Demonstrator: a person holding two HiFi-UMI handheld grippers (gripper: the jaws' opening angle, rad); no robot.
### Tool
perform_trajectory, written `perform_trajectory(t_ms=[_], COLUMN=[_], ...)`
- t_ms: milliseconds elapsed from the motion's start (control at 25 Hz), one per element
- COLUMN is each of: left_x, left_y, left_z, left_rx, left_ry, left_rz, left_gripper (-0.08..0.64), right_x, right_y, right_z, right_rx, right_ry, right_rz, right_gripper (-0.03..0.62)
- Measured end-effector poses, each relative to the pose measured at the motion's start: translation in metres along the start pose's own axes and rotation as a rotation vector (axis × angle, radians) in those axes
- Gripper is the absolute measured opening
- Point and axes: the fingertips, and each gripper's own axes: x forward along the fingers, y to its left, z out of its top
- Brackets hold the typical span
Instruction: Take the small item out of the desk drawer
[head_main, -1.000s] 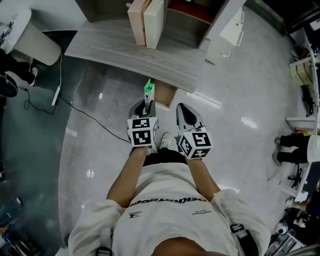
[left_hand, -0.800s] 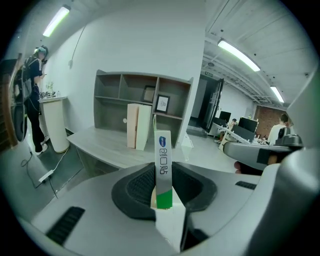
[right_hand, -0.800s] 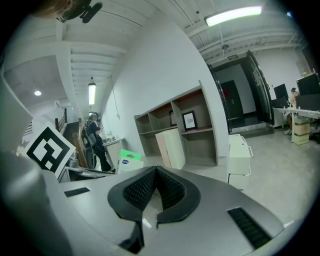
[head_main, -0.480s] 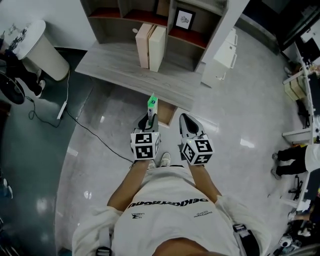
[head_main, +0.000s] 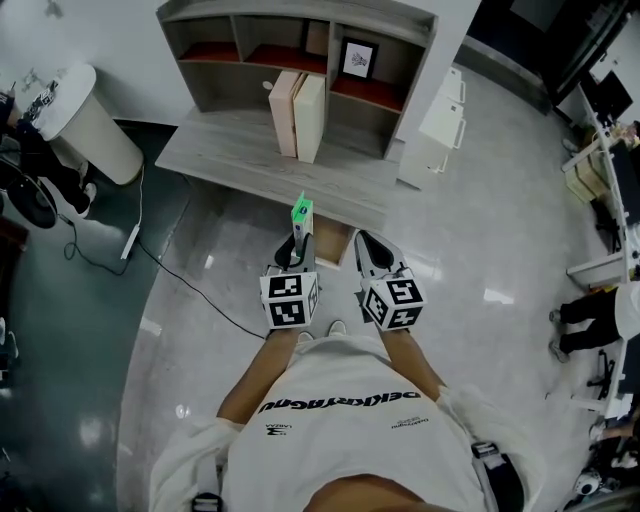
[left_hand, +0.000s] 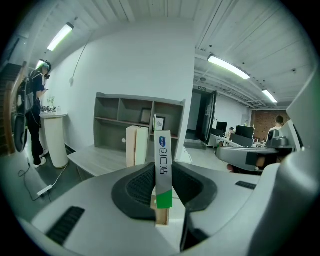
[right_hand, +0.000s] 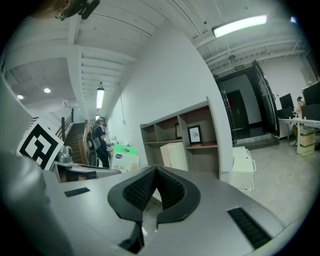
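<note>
1. Looking down in the head view, a person stands on a shiny floor in front of a grey desk (head_main: 230, 165). The left gripper (head_main: 299, 240) pinches a small box (head_main: 301, 212) with a green end. The box is out of the wooden drawer (head_main: 335, 243), which sticks out under the desk edge just beside it. The right gripper (head_main: 366, 243) is close by on the other side. Two tall books (head_main: 298, 115) stand on the desk, and a picture frame (head_main: 357, 58) sits in the shelf behind. The white shirt (head_main: 340, 430) has dark writing, but it is upside down and I cannot read it.
2. In the left gripper view, the two jaws press on the box from both sides and hold it upright. The box has a blue oval mark near the top, grey letters I cannot read, and a green band low down.
3. In the right gripper view, the jaws are closed together with nothing between them. The box shows at the left with its green top and blue oval mark. A black and white marker cube (right_hand: 40, 142) is beside it.
</note>
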Motion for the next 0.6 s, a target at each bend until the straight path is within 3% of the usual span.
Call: perform_trajectory(t_ms=[600], left_x=[0.005], left_y=[0.002], left_z=[0.004], left_rx=[0.024], left_ry=[-0.033], left_rz=[0.001], left_gripper=[0.103], right_x=[0.008], right_y=[-0.009], right_z=[0.013], right_rx=[-0.018], right_ry=[-0.038], right_rz=[-0.007], right_gripper=[0.031])
